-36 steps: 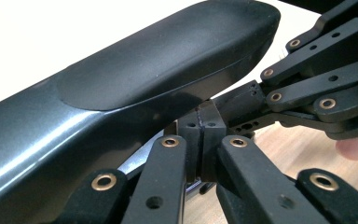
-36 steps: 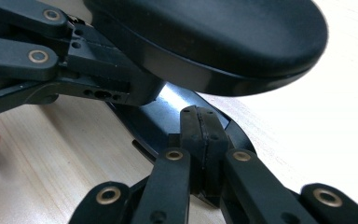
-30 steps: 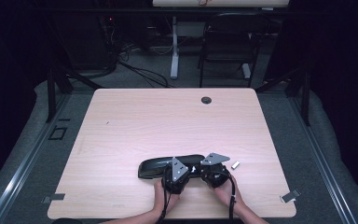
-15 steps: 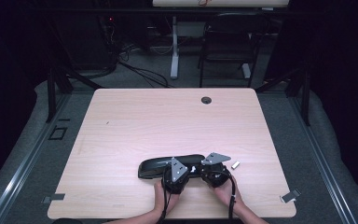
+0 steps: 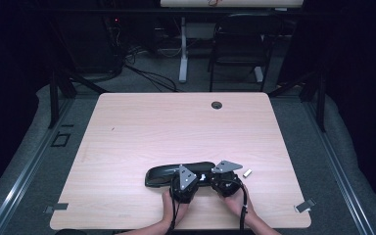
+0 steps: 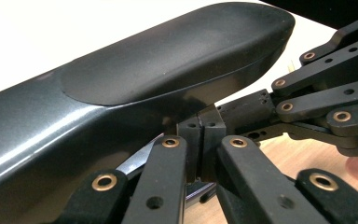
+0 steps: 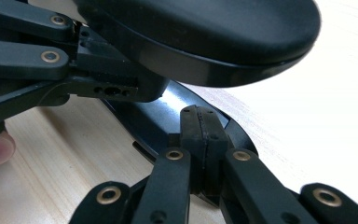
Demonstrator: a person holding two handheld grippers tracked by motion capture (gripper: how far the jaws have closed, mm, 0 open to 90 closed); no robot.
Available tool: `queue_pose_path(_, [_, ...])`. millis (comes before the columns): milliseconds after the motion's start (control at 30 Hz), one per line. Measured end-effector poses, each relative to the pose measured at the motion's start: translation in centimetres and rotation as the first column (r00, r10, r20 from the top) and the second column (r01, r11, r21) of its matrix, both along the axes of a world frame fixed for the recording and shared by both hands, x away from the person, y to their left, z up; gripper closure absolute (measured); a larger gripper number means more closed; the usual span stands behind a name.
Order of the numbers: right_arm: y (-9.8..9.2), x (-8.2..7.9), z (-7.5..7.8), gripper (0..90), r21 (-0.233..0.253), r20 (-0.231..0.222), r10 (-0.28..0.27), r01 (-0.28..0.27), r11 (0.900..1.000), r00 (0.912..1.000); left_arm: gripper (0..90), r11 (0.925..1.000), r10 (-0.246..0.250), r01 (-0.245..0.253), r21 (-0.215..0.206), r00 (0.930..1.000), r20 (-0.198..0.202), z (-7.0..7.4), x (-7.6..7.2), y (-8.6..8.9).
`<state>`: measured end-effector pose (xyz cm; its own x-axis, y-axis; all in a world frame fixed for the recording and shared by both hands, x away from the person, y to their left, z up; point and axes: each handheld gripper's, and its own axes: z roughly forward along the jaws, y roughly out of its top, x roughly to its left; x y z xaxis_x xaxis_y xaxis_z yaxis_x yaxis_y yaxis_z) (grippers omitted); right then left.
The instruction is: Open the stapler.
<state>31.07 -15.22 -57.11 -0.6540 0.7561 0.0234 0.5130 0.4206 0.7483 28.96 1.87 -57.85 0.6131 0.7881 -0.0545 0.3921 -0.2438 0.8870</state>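
Hands (image 5: 176,208) come in over the near edge of the counter (image 5: 142,127), each steering a claw, and we read the arrangement as a two-point hold on one long dark case (image 5: 164,174) lying close to that edge, a little right of the middle.

Our left claw (image 6: 200,144) has its jaws pressed together under the case's upper shell, seemingly pinching a thin lip of it; the shell sits lifted above the lower half, so this grip looks meant to prop the lid up. Our right claw (image 7: 199,140) is likewise closed, its pads clamped on the rim of the shallow lower tray, which we judge pins the base to the counter while the lid hangs above. From overhead the two claws sit side by side at the case's right end, left claw (image 5: 185,182) and right claw (image 5: 224,181).

Just beyond, toward the right edge, a small pale block (image 5: 247,173) lies apart from the case. Farther off, a round hole (image 5: 217,105) sits by the far edge.

We can read no brand, label or writing anywhere on the case or the claws.
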Motion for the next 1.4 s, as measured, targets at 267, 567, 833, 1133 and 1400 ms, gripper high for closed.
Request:
queue_pose_path(267, [0.31, -0.09, -0.03, 90.0, 0.001, 0.004, 0.012, -0.012, 1.000, 0.9999, 90.0, 1.0000, 0.006, -0.006, -0.001, 1.0000, -0.001, 0.01, 0.41, 0.34])
queue_pose_path(567, [0.34, -0.18, -0.08, 90.0, 0.003, 0.010, 0.001, -0.001, 1.000, 1.0000, 90.0, 0.9991, -0.037, 0.037, -0.020, 0.9993, -0.004, 0.02, 0.49, -0.17])
queue_pose_path(833, [0.52, -0.27, -0.23, 90.0, 0.006, 0.026, -0.012, 0.012, 1.000, 0.9996, 90.0, 0.9990, -0.015, 0.015, -0.041, 0.9998, -0.013, -0.05, 0.71, -0.50])
queue_pose_path(1133, [0.34, -0.09, -0.23, 90.0, 0.025, 0.009, -0.013, 0.012, 1.000, 0.9999, 90.0, 0.9992, -0.024, 0.024, -0.031, 0.9997, 0.001, -0.07, 0.78, -0.45])
queue_pose_path(1400, [0.29, -0.01, -0.21, 90.0, 0.023, 0.009, -0.004, 0.004, 1.000, 1.0000, 90.0, 0.9988, -0.032, 0.032, -0.037, 0.9995, -0.002, -0.15, 0.89, -0.46])
